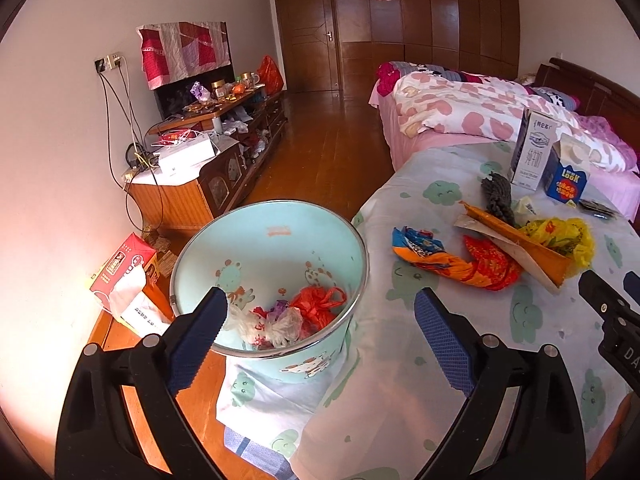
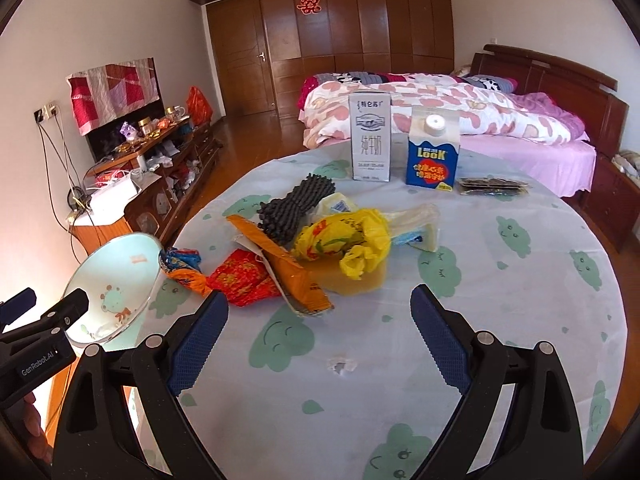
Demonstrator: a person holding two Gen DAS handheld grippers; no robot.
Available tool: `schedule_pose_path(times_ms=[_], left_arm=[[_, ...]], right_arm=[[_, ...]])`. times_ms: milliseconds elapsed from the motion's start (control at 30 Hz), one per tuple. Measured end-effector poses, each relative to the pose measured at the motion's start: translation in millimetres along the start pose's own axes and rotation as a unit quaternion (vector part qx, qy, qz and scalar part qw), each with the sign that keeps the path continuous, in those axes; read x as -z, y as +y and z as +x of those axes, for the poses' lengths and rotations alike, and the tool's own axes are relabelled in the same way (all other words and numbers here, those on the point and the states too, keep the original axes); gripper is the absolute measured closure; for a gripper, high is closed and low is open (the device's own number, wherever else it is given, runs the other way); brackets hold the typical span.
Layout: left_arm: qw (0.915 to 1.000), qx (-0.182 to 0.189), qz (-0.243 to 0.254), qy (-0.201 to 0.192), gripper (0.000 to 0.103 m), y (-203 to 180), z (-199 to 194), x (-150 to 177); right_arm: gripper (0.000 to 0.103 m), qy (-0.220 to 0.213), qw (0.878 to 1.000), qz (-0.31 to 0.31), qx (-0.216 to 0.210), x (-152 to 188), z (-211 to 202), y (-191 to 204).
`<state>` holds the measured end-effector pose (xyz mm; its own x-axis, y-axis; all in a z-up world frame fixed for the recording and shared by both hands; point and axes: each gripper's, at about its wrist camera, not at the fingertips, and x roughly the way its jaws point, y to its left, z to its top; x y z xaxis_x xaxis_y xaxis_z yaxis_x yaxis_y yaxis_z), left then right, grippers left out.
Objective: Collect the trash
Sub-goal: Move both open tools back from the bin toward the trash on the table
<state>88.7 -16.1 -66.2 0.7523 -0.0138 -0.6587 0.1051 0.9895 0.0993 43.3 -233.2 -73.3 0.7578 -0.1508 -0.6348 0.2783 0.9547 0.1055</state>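
Loosely heaped at the middle of the round tabletop, the trash waits: a yellow plastic bag, a red foil wrapper, a long orange packet, a blue-and-orange wrapper and a dark knobbly bundle. From the right tool the heap lies at 12 o'clock, just ahead of its tips; from the left tool it lies toward 2 o'clock.

By the look of it, all of this is light, thin and crinkly. The films should crush flat under a pinch, slide on the cloth, and spring open again when let go, so a bite on a bunched fold or a knot looks surer than one on a flat face. The yellow bag's knotted handles, at 6 o'clock of the bag, offer the best purchase. The orange packet seems stiffer and may be best taken across its narrow width near the close end.

Behind the heap, at 12 o'clock, stand a white milk carton and a blue drink carton, upright and side by side. Whether they are empty cannot be told; their stiff walls would suit a grip across the narrow side.

The pale green bin stands against the tabletop's left edge, already holding a red bag and clear film. Both tools are spread wide with nothing between their blue pads. A bed with a pink quilt fills the far room.
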Motion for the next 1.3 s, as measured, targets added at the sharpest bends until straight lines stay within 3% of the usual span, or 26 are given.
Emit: schedule_pose_path(times_ms=[267,600,800,1033,1200,1300], left_arm=[[0.9998,0.007,0.018,-0.004,0.01,-22,-11,0],[0.9988,0.023,0.044,0.003,0.01,-53,-8,4],[0.9976,0.044,0.049,0.023,0.01,-67,7,14],[0.997,0.056,0.03,0.044,0.011,-64,28,22],[0.9968,0.064,0.019,0.043,0.019,-54,36,18],[0.9969,0.066,0.009,0.042,0.02,-48,40,14]], right_arm=[[0.013,-0.006,1.0,0.021,0.014,2,-9,-34],[0.021,-0.002,0.998,0.042,0.035,5,-11,-73],[0.035,0.009,0.998,0.053,0.041,7,-5,-93],[0.046,0.01,0.999,0.044,0.011,-4,2,-89],[0.047,0.005,1.0,0.005,-0.01,-19,13,-63],[0.047,0.024,0.999,-0.003,-0.03,-28,30,-53]])
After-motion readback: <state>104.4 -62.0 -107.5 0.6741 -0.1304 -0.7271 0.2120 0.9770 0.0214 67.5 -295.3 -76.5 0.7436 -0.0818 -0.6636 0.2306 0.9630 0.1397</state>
